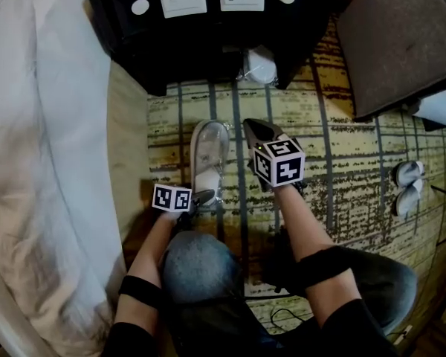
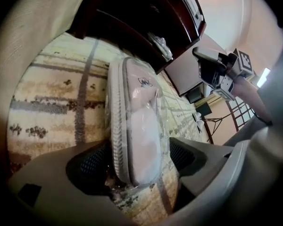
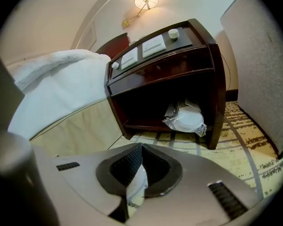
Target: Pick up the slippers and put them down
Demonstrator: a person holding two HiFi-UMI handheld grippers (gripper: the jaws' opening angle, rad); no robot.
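A white slipper (image 1: 209, 157) wrapped in clear plastic lies on the striped rug (image 1: 342, 162) in front of the nightstand. My left gripper (image 1: 201, 198) sits at its near end. In the left gripper view the slipper (image 2: 141, 126) lies between the jaws of that gripper (image 2: 137, 157). The left pad is against its ribbed sole and the right pad stands apart, so the gripper is open. My right gripper (image 1: 256, 131) hovers just right of the slipper, shut (image 3: 140, 149). A white scrap shows in the slot behind its tips; what it is stays unclear.
A dark wooden nightstand (image 1: 208, 36) stands ahead, with a plastic-wrapped white bundle (image 3: 186, 117) on its low shelf. The white bed (image 1: 44, 125) runs along the left. A grey cushioned seat (image 1: 401, 36) is at the top right. Another white pair (image 1: 407, 186) lies on the rug's right.
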